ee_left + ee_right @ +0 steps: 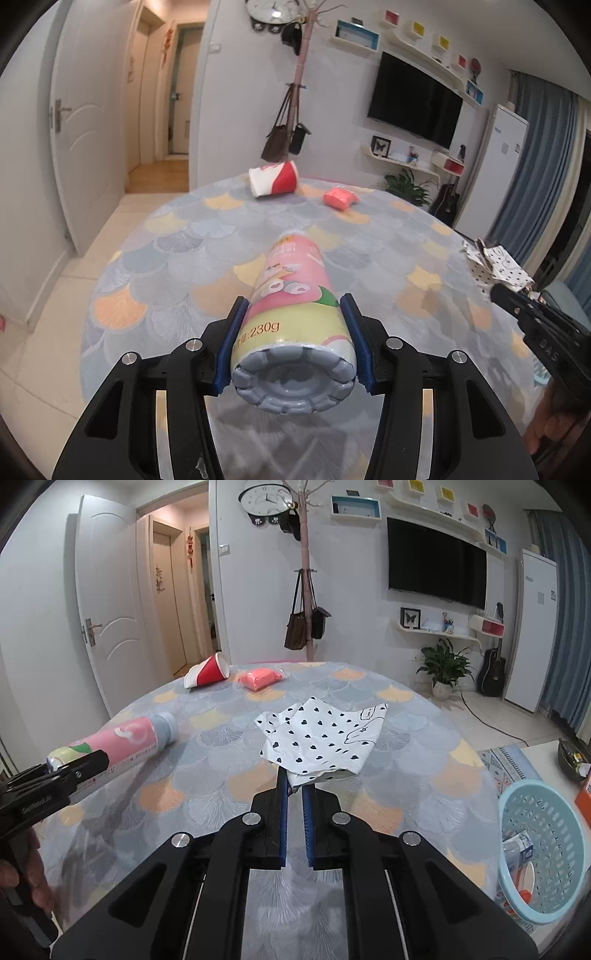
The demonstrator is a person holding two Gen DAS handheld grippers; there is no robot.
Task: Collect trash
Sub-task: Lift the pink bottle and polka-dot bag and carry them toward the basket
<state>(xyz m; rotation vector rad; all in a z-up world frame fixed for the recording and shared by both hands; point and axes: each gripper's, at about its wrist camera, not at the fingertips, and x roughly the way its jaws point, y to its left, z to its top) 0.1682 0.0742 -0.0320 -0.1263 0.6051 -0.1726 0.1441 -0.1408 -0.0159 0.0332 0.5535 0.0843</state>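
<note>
Between the blue pads of the left gripper (293, 325) sits a pink and yellow bottle (295, 295), the jaws pinching its lower body, its grey ribbed base toward the camera and its neck pointing away toward twelve o'clock. In the right wrist view the same bottle (122, 744) shows at nine o'clock, held off the surface with its grey cap end aimed toward the middle of the round top.

The right gripper (295, 788) has its jaws pressed nearly together on one corner of a white wrapper printed with black hearts (325, 738). The sheet fans out from the pads toward twelve o'clock, crumpled, its far part spread above the patterned cloth. In the left wrist view that wrapper (495, 264) appears at three o'clock, with the right gripper's black body just below it.

On the round surface (406, 738), covered in a scalloped grey, blue and orange cloth, a red and white paper cup (207, 672) lies on its side near the far edge at eleven o'clock. Just beside it, toward twelve o'clock, rests a small pink packet (260, 678).

At four o'clock in the right wrist view, off the surface's edge, stands a light blue perforated basket (546, 853) with a clear plastic bottle and some red scraps inside.
</note>
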